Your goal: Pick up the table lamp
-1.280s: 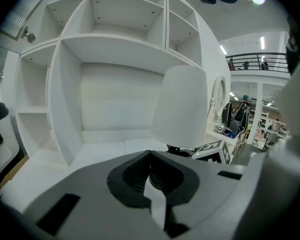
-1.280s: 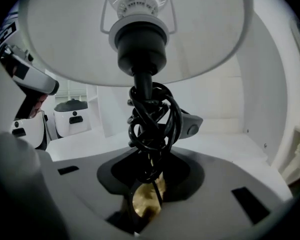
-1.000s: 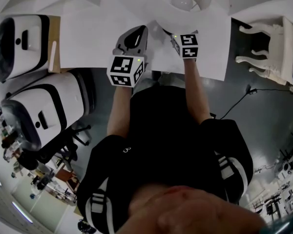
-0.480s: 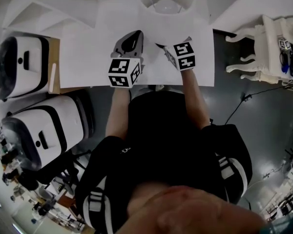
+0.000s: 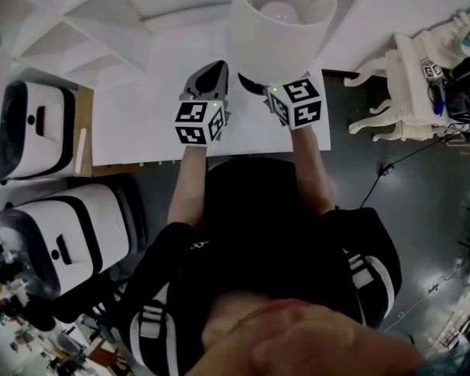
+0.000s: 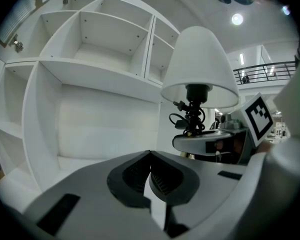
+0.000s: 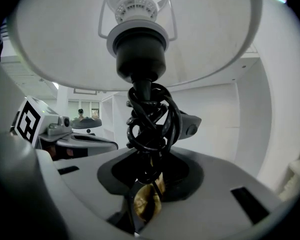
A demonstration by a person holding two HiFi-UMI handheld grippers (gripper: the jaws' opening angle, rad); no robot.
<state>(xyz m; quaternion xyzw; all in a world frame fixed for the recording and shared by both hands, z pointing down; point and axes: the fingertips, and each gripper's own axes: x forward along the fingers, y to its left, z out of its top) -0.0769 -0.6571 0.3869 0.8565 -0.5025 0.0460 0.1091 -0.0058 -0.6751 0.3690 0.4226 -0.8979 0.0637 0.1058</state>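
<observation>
Hidden: the shade of the table lamp (image 5: 280, 22) covered its own stem and the right gripper's (image 5: 254, 84) jaw tips in the head view. The lamp's base showed in no view.
Cut off: the top edge of the head view cut through the far side of the shade.
Hard to make out: a dark, plug-like piece stuck out of the cord (image 7: 150, 119) on the right; its kind was unclear.
Lamp position: over the far right corner of the tabletop (image 5: 141, 108), standing upright.
Right gripper: jaws clamped on the lamp's brass stem (image 7: 146, 201), just under the coiled cord.
Left gripper (image 5: 211, 73): jaws together with nothing between them, over the middle of the tabletop, just beside the lamp but apart from it.
Surroundings: a shelving unit (image 5: 78, 22) stood beyond the tabletop's far edge. Two bulky machines (image 5: 31, 128) stood off its left edge. A carved side table (image 5: 407, 92) stood off its right edge.
In the way: nothing lay on the tabletop around the grippers.
Materials and shapes: the shade was white, smooth and tapering, on a black socket with a thin wire frame. The cord was black and glossy, wound in loose loops round the stem. The stem was shiny and brass-coloured. The tabletop was plain, flat and white. The shelving was white, with open square compartments. The gripper jaws were grey, with dark ribbed pads.
</observation>
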